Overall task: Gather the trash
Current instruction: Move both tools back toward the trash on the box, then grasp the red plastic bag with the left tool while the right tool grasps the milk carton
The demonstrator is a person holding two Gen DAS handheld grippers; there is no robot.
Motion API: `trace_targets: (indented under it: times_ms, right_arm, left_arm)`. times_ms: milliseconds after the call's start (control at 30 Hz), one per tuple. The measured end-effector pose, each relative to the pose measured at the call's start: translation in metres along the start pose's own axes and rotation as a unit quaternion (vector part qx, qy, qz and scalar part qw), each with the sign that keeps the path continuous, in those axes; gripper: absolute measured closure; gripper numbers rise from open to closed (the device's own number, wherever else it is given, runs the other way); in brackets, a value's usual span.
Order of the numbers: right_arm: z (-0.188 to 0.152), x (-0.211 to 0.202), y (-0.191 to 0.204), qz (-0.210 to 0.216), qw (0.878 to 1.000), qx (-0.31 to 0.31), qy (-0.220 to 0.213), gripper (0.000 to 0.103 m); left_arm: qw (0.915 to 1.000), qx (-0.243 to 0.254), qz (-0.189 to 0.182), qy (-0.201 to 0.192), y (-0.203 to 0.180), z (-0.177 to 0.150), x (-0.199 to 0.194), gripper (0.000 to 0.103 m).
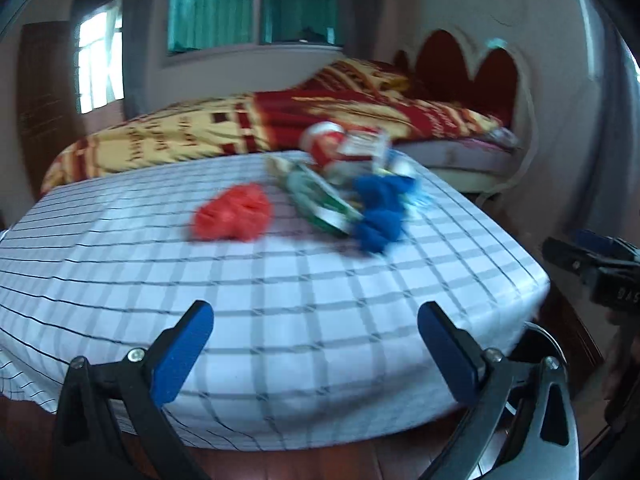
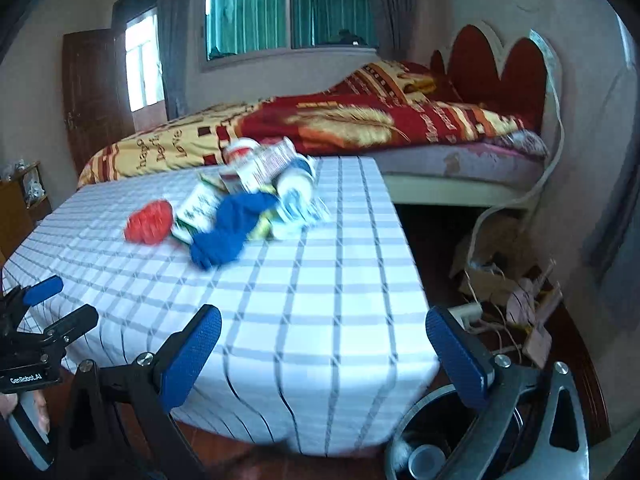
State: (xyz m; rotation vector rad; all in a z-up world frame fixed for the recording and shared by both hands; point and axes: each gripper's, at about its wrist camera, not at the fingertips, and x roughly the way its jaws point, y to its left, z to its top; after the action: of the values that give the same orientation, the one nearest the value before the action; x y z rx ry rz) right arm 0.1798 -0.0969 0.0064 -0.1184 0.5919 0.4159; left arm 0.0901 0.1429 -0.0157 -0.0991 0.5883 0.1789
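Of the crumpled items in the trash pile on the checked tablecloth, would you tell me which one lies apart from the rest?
The crumpled red-orange piece lies alone, left of the pile; the blue one touches the green packet.

Trash pile (image 2: pixel 256 196) heaped on checked cloth (red wad (image 2: pixel 149 222) beside)

Left hand-held gripper (image 1: pixel 316 336) hangs level, blue-padded fingers (image 1: pixel 182 354) spread wide with nothing between them. Right hand-held gripper (image 2: pixel 324 344) likewise, gaping and empty. A hand (image 2: pixel 28 412) wraps the left one's handle, low in the right wrist view.
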Motion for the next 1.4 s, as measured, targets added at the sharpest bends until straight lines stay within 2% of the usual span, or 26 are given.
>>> trace_targets:
  times_ms: [233, 433, 667, 933, 1000, 1067, 1167, 1200, 1233, 1333, 1400]
  right_arm:
    - [0.045, 0.043, 0.041, 0.015, 1.0, -0.015, -0.014, 0.0]
    - [0.084, 0.092, 0.063, 0.02, 1.0, -0.019, -0.01, 0.0]
    - [0.116, 0.157, 0.092, 0.005, 0.999, -0.03, 0.012, 0.0]
    - [0.131, 0.214, 0.107, -0.036, 0.997, -0.042, 0.052, 0.0]
    - [0.13, 0.222, 0.107, -0.05, 0.996, -0.048, 0.06, 0.005]
    - [0.127, 0.226, 0.105, -0.045, 0.995, -0.047, 0.07, 0.026]
    - [0.124, 0.219, 0.099, -0.041, 0.997, -0.039, 0.06, 0.03]
    - [0.122, 0.214, 0.098, -0.035, 0.997, -0.037, 0.055, 0.031]
    - [0.12, 0.209, 0.097, -0.031, 0.998, -0.038, 0.048, 0.036]
    - [0.117, 0.199, 0.098, -0.013, 0.998, -0.043, 0.032, 0.037]
    - [0.115, 0.191, 0.098, -0.007, 0.998, -0.05, 0.022, 0.038]
  left_arm:
    - [0.9989, -0.033, 0.03, -0.01, 0.051, 0.027, 0.031, 0.001]
    - [0.9987, -0.033, 0.038, -0.008, 0.062, 0.045, 0.064, 0.002]
    - [0.9985, -0.039, 0.04, 0.002, 0.072, 0.061, 0.101, 0.004]
    - [0.9963, -0.064, 0.038, 0.044, 0.082, 0.075, 0.146, 0.007]
    - [0.9958, -0.066, 0.035, 0.052, 0.082, 0.076, 0.151, 0.008]
    - [0.9956, -0.066, 0.03, 0.059, 0.081, 0.075, 0.155, 0.011]
    - [0.9955, -0.066, 0.017, 0.066, 0.08, 0.073, 0.155, 0.022]
    - [0.9955, -0.064, 0.013, 0.068, 0.08, 0.073, 0.155, 0.029]
    - [0.9953, -0.064, 0.006, 0.073, 0.08, 0.074, 0.157, 0.043]
    - [0.9948, -0.071, -0.011, 0.072, 0.082, 0.073, 0.154, 0.061]
    - [0.9955, -0.073, -0.015, 0.058, 0.082, 0.072, 0.143, 0.067]
